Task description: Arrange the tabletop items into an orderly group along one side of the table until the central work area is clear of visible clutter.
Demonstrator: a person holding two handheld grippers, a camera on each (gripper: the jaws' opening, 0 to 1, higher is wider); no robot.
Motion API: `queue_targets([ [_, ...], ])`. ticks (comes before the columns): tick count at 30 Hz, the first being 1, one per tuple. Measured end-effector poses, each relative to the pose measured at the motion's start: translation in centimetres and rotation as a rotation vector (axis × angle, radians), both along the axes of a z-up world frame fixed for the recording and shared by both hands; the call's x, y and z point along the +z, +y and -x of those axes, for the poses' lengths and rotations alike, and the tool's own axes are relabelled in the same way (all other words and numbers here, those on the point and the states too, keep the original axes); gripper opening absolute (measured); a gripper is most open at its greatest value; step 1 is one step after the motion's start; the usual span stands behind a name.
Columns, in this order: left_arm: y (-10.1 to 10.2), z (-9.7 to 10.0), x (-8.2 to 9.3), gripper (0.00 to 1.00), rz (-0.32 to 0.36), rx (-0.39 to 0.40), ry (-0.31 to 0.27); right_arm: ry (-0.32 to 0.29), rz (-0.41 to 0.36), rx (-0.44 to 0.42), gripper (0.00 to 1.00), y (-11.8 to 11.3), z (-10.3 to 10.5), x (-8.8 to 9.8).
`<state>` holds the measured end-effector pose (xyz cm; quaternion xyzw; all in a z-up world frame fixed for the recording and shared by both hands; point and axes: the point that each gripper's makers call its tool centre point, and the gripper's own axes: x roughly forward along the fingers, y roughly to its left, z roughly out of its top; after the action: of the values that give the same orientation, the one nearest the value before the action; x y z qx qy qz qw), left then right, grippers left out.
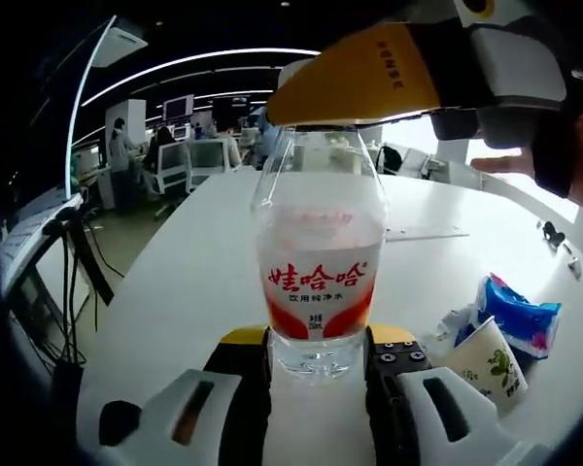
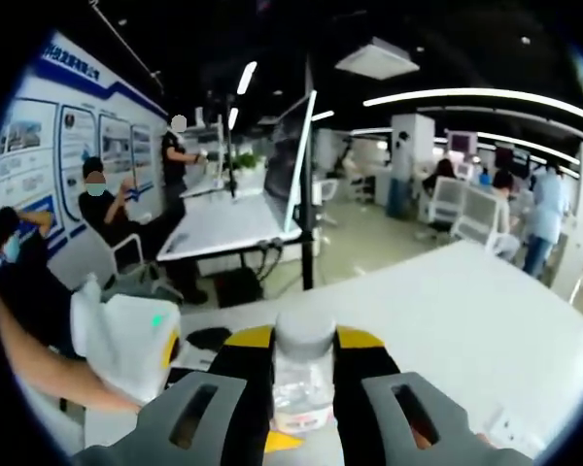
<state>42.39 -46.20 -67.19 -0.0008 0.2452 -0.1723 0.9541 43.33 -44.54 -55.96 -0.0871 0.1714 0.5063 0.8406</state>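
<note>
Clear bottle (image 1: 319, 262) upright, base pinched by left claw (image 1: 319, 364), cap by right claw (image 2: 304, 374).

I'm working in an open-plan office: seated people (image 2: 112, 209) at white desks (image 2: 228, 225), swivel chairs (image 1: 173, 167), monitors (image 1: 178, 107), wall display boards (image 2: 78, 146), long ceiling light strips (image 2: 486, 95).

A water bottle (image 1: 320, 262) stands on the table (image 1: 175, 282), paper cup (image 1: 488, 366) to its right.
</note>
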Motion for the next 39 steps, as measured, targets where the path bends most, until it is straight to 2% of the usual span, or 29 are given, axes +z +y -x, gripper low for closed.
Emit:
queue_targets([
  [10,0.1,-1.1,-0.5,0.35,0.004,0.009,0.0,0.0,0.009,0.003,0.18,0.1,-1.4,-0.6],
  [23,1.3,-2.5,-1.4,0.35,-0.038,0.022,0.016,0.019,-0.005,0.0,0.18,1.3,-3.5,-1.7],
  [39,3.0,-2.9,-2.4,0.35,-0.055,0.07,0.032,0.022,0.009,0.011,0.18,3.0,-3.8,-2.6],
])
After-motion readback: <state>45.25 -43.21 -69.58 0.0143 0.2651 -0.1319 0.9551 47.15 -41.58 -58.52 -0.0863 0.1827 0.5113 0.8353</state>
